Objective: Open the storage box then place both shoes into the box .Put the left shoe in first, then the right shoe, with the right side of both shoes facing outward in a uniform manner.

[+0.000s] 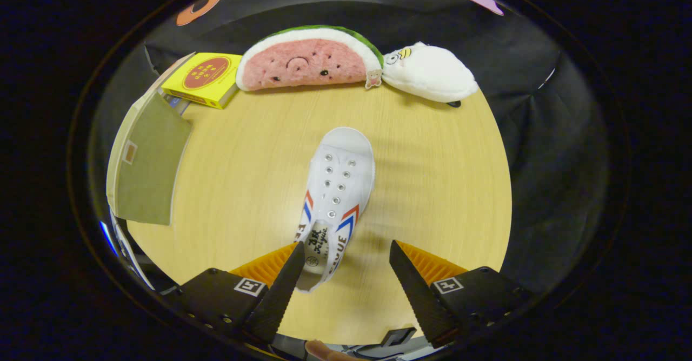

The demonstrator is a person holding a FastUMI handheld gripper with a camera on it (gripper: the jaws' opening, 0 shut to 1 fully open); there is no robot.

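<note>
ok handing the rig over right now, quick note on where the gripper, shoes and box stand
Gripper: open, holding nothing; the heel of the white shoe lies between its fingers, against the left one, toe pointing away.
The shoe lies flat on the wooden table, sole down, not yet picked up.
Storage box: off to the left of the shoe, its flap up, so it looks open; I cannot see inside it, nor tell which shoe this one is.
Beyond the shoe: a watermelon plush, a white plush and a yellow box.
Left: close on the shoe, place it in the box, right side outward.
</note>
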